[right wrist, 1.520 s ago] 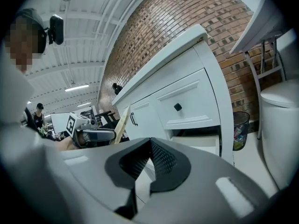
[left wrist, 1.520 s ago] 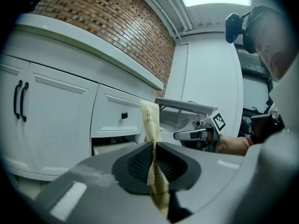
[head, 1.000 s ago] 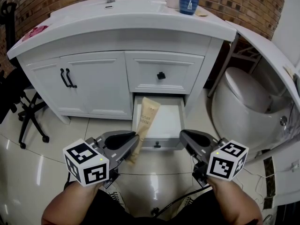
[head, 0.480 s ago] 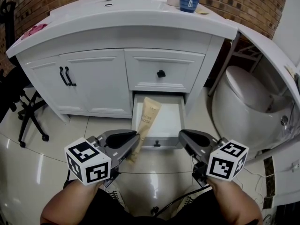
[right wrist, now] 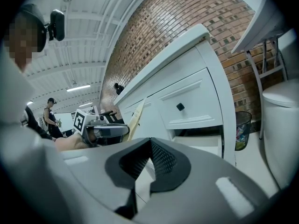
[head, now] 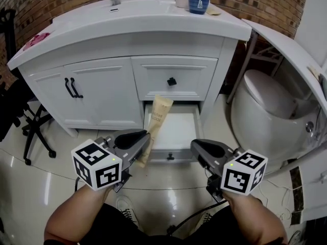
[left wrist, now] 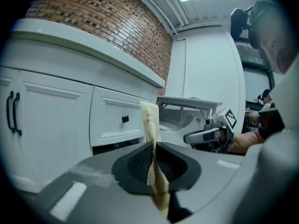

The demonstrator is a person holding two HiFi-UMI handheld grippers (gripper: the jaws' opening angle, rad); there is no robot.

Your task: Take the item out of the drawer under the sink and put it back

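A flat tan tube point(head: 156, 122) with dark print sticks up and forward from my left gripper point(head: 143, 144), which is shut on its lower end. In the left gripper view the tube point(left wrist: 151, 120) is pinched between the two dark pads. Its top end hangs over the open lower drawer point(head: 173, 135) under the sink, whose white inside looks bare. My right gripper point(head: 196, 148) hovers in front of the drawer's right half, shut with nothing between its pads point(right wrist: 161, 160).
The white vanity point(head: 127, 80) has double doors at left and a shut upper drawer point(head: 172, 79) with a black knob. A white toilet point(head: 265, 106) stands at right, an office chair point(head: 25, 121) at left. Cups point(head: 198, 1) sit by the sink.
Both grippers and the tube have shifted slightly left and away from the floor; the tube's top now reaches higher against the drawer opening. Grip unchanged.
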